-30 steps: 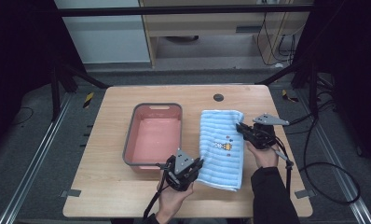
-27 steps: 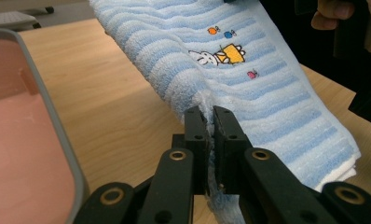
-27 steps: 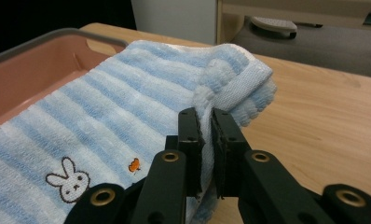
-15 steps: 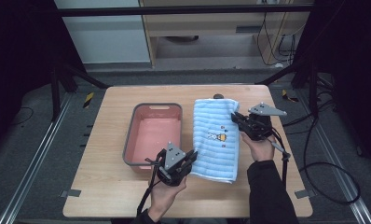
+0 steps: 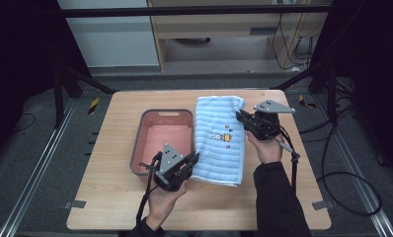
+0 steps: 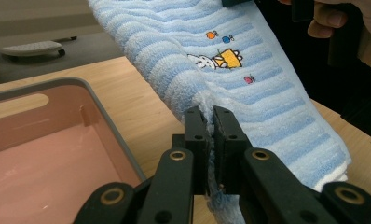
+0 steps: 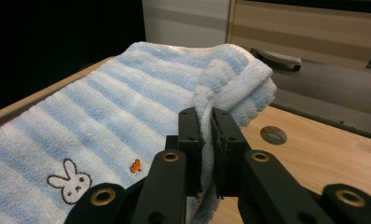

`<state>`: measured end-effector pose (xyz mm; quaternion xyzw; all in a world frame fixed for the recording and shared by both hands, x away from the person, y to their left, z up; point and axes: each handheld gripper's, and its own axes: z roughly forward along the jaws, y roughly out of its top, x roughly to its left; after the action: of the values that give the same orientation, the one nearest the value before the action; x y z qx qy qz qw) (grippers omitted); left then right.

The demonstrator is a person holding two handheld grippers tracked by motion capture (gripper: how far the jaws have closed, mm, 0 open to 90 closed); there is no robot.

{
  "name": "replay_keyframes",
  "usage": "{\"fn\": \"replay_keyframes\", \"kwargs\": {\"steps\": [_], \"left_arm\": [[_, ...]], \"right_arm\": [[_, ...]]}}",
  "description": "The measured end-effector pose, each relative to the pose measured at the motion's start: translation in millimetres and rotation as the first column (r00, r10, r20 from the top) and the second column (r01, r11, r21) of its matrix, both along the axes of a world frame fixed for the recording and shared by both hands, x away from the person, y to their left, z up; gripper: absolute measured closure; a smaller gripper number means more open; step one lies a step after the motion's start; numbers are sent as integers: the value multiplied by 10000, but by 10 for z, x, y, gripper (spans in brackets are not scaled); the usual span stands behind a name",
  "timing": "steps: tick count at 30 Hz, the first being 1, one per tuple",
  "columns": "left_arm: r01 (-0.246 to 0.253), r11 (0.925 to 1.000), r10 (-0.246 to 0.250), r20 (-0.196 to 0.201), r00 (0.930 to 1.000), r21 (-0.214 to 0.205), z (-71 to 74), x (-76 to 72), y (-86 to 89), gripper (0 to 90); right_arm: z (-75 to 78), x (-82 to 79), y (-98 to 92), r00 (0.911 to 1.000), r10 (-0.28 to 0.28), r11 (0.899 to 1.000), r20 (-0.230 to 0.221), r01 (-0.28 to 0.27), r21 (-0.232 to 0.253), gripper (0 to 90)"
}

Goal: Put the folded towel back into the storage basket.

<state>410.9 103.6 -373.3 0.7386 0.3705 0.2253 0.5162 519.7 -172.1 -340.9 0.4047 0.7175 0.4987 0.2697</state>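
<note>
Wooden table bears a striped towel pinched by both the left gripper and right gripper; keep tension even toward twelve o'clock.

The towel lies on the table, right of the tub.

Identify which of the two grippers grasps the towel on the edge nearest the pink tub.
The left gripper, shut on the striped towel at the corner beside the pink tub; the right gripper pinches the opposite edge.
</note>
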Motion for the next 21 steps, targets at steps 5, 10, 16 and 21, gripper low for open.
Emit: {"fn": "replay_keyframes", "kwargs": {"steps": [5,10,16,21], "left_arm": [[-111,9999,111,121,9999,-9,49,5,77,849],[-304,9995,305,241,9992,-57,116,3,197,849],[-581,9983,581,371,9976,-19,194,5,321,849],[-786,9969,782,500,9957,46,250,11,433,849]], "right_arm": [[63,35,101,9999,89,9999,69,-88,-89,835],[150,74,219,9996,261,9997,139,-261,-41,836],[214,138,374,9989,423,9991,201,-422,-45,836],[258,190,507,9983,550,9985,214,-549,-29,836]]}}
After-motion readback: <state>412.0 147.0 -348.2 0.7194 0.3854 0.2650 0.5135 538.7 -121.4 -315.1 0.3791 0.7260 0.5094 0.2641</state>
